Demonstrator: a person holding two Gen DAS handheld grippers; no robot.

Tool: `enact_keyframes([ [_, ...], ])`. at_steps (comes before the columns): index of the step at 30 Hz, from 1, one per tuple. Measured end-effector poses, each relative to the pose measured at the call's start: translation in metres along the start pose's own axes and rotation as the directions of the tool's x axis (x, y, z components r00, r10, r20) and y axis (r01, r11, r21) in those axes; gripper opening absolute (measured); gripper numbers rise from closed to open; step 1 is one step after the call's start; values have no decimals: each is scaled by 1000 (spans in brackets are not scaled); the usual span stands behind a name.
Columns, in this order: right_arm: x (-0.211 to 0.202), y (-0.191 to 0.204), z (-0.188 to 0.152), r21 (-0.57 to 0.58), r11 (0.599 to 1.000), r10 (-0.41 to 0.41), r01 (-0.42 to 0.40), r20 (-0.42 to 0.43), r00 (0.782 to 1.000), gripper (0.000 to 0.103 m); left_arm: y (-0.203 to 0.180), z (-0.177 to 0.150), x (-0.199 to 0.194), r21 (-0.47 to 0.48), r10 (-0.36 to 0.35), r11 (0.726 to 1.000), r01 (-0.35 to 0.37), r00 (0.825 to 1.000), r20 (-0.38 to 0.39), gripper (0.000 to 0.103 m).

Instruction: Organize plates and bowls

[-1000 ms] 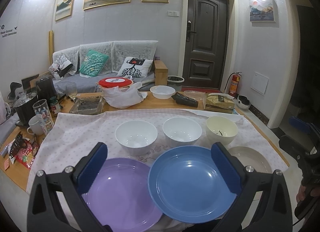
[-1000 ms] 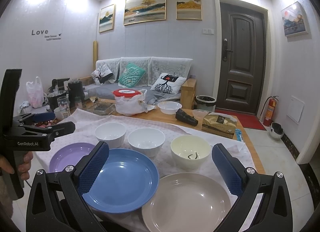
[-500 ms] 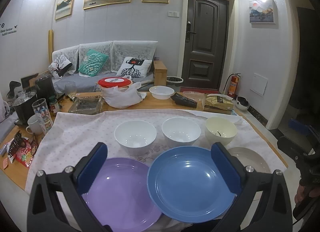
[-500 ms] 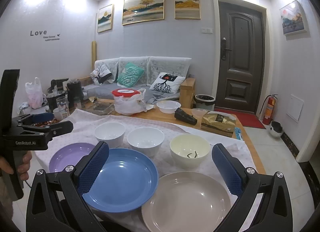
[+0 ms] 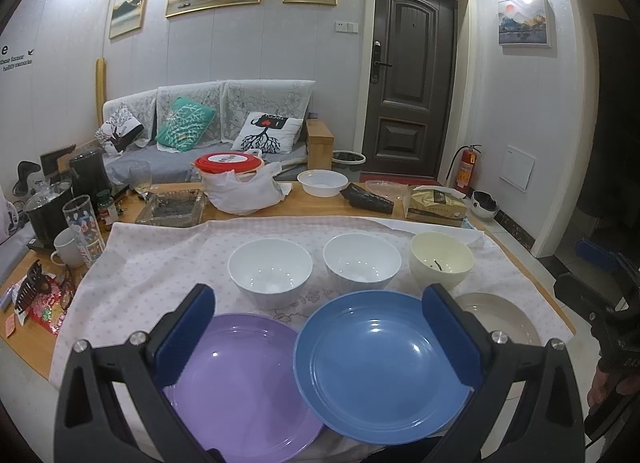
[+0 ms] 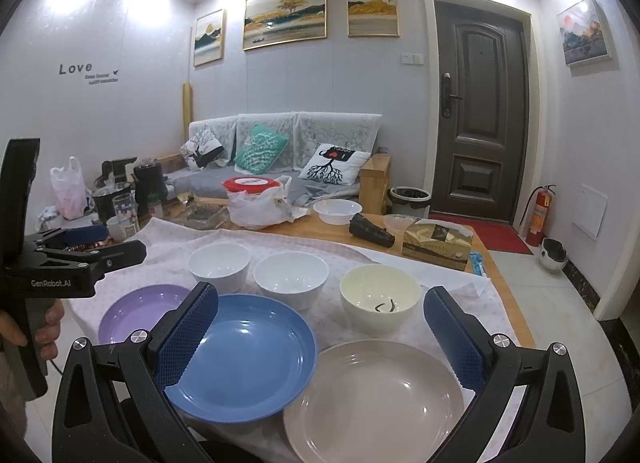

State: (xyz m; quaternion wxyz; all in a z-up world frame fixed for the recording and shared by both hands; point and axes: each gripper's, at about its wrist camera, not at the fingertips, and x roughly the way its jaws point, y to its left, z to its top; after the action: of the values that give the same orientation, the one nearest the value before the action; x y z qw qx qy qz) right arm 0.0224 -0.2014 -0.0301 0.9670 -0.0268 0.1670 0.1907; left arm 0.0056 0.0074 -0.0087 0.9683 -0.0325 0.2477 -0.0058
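On a dotted cloth lie a purple plate, a blue plate overlapping it, and a beige plate at the right. Behind them stand two white bowls and a cream bowl with a dark scrap inside. My left gripper is open and empty, hovering above the purple and blue plates. My right gripper is open and empty, above the blue and beige plates. The left gripper also shows at the left of the right wrist view.
The wooden table holds a white bag with a red lid, a glass tray, a white container, a tissue box, and at its left end a mug, glass and kettle. A sofa and door stand behind.
Both grippers have shifted only slightly; the view has crept a little closer to the plates. Nothing was taken hold of or let go.
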Motion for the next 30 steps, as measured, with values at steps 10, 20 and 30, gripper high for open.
enact_keyframes([
  [10, -2, 6, -1, -30, 1000, -4, 4, 14, 1000, 102, 1, -1, 1, 0, -7, 1000, 7, 1000, -5, 103],
  [20, 10, 6, -10, -38, 999, 30, -33, -86, 996, 86, 35, -8, 37, -107, -137, 987, 120, 976, -169, 102],
  [30, 73, -8, -53, 125, 989, 129, -84, -414, 901, 54, 57, -42, 84, -191, -209, 969, 155, 928, -310, 59],
])
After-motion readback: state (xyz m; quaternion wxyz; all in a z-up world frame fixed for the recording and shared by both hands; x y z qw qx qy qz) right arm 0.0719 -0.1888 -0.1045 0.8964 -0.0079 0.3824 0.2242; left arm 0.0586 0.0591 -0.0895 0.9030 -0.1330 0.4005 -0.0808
